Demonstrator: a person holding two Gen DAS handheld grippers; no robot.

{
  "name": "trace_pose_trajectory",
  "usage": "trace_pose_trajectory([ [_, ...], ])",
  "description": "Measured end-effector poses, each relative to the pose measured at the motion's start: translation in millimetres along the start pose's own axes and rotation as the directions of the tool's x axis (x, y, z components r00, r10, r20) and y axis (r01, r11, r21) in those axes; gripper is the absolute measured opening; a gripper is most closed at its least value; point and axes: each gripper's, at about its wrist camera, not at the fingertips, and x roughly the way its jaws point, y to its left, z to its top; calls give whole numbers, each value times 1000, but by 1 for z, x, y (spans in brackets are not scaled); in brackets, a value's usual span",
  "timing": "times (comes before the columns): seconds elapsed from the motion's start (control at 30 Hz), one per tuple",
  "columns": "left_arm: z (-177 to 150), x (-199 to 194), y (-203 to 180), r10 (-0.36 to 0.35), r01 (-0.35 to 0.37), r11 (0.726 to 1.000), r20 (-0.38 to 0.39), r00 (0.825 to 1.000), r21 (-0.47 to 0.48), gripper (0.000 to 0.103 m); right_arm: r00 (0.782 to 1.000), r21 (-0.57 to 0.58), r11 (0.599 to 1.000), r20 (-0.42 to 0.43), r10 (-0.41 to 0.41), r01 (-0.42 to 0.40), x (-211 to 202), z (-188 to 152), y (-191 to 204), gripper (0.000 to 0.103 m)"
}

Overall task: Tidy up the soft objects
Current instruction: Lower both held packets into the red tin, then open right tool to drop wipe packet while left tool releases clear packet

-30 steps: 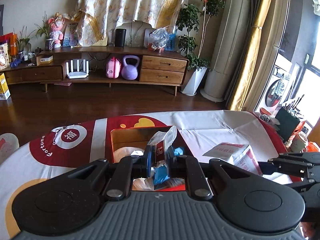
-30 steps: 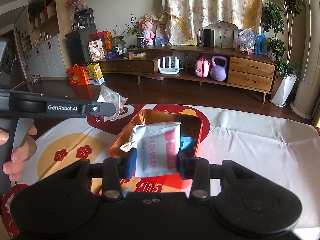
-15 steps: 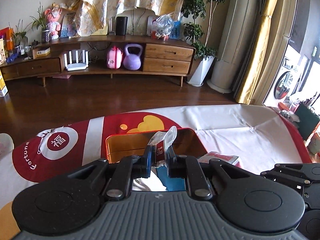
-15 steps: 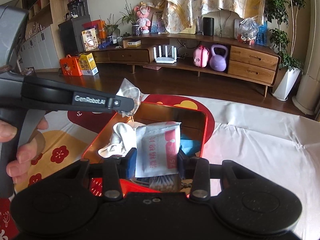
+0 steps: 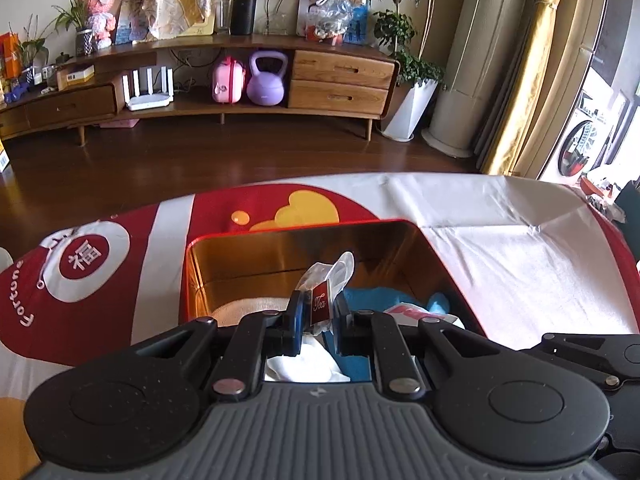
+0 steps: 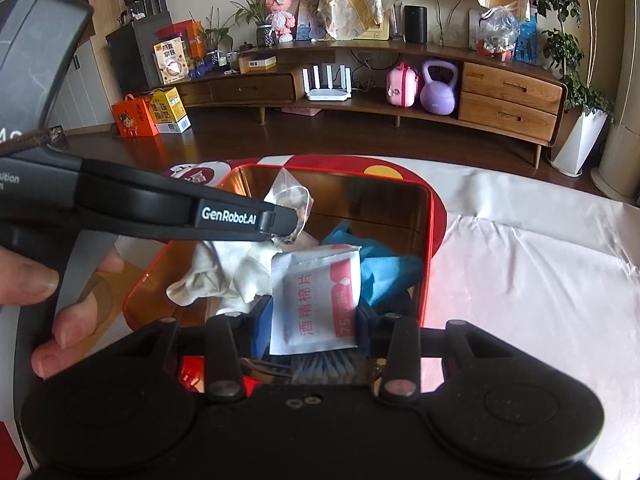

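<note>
A red tin box with a gold inside (image 5: 280, 256) (image 6: 428, 248) sits on the table. In it lie a white cloth (image 6: 224, 276) (image 5: 248, 308) and a blue cloth (image 6: 388, 268) (image 5: 372, 294). My left gripper (image 5: 318, 318) is shut on a clear tea-bag sachet with a red label (image 5: 322, 298) and holds it over the box; the sachet also shows in the right wrist view (image 6: 290, 204). My right gripper (image 6: 310, 326) is shut on a white and pink alcohol-pad packet (image 6: 316, 300), over the box's near side.
The table wears a red, white and yellow printed cloth (image 5: 500, 240). A long wooden sideboard (image 6: 440, 72) with a purple kettlebell (image 5: 266, 80) stands across the dark floor. The person's hand (image 6: 48, 292) holds the left gripper's handle.
Both grippers have moved forward and down over the tin box, each keeping its packet. The box's contents now lie right beneath them.
</note>
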Motion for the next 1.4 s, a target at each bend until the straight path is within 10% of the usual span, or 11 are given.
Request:
trace_pose_trajectory([
  [0.83, -14, 9, 0, 14, -15, 1000, -63, 998, -18, 16, 999, 4, 999, 3, -37, 37, -9, -4, 3, 61],
  [1.07, -12, -12, -3, 28, -28, 999, -30, 999, -22, 62, 999, 21, 999, 26, -37, 36, -29, -1, 2, 63],
  [1.4, -13, -62, -9, 48, -47, 999, 20, 999, -7, 62, 997, 28, 999, 77, -24, 22, -76, 0, 3, 75],
])
